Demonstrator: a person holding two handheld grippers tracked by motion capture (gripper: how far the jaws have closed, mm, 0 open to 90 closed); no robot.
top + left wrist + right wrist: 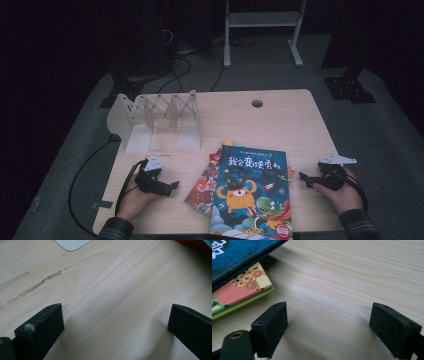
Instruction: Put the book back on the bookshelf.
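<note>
Tabletop (pixel 280 115): book stack (pixel 250 192) lies between left tool (pixel 172 187) and right tool (pixel 304 179).

The blue book (pixel 252 192) carries the yellow cover title "我会变怪勇敢".

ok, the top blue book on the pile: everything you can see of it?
The blue book lies flat and closed, cover up, on top of a fanned pile near the table's front edge. Its dark blue cover shows white Chinese title characters, an orange one-eyed monster and a green creature. It looks like a thin glossy picture book. It rests on the books beneath, overhanging them on the right; neither gripper touches it.
</note>
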